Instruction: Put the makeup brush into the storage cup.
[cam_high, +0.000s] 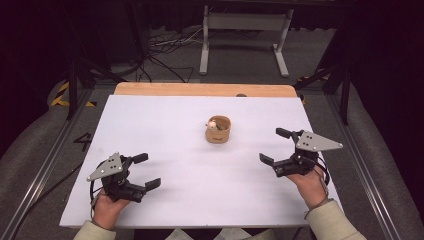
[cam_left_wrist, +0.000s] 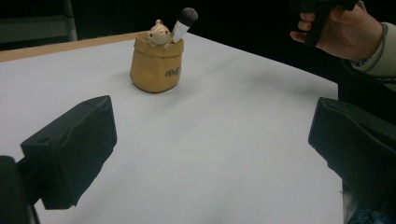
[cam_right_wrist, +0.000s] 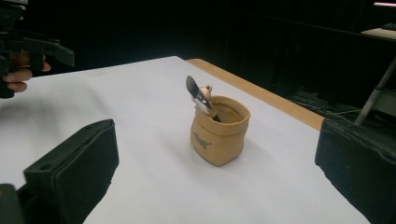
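Observation:
A small tan pouch-shaped pot (cam_high: 218, 130) stands upright near the middle of the white tabletop (cam_high: 165, 125). It has a little pale figure (cam_left_wrist: 158, 32) on its rim and a dark-tipped brush (cam_left_wrist: 185, 19) leaning inside it. The right gripper view has the pot (cam_right_wrist: 219, 135) close ahead, between the two black fingers (cam_right_wrist: 74, 168), with the brush (cam_right_wrist: 198, 95) sticking up. My left gripper (cam_high: 147, 171) hovers open at the near left, far from the pot (cam_left_wrist: 156, 65). My right gripper (cam_high: 274, 146) is open to the right of the pot, with nothing between its fingers.
A wooden strip (cam_high: 205, 90) runs along the table's far edge. Beyond it stand a metal frame (cam_high: 245, 30) and loose cables (cam_high: 170, 45) on the floor. Papers (cam_high: 200, 234) lie at the near edge. Black stands flank the table.

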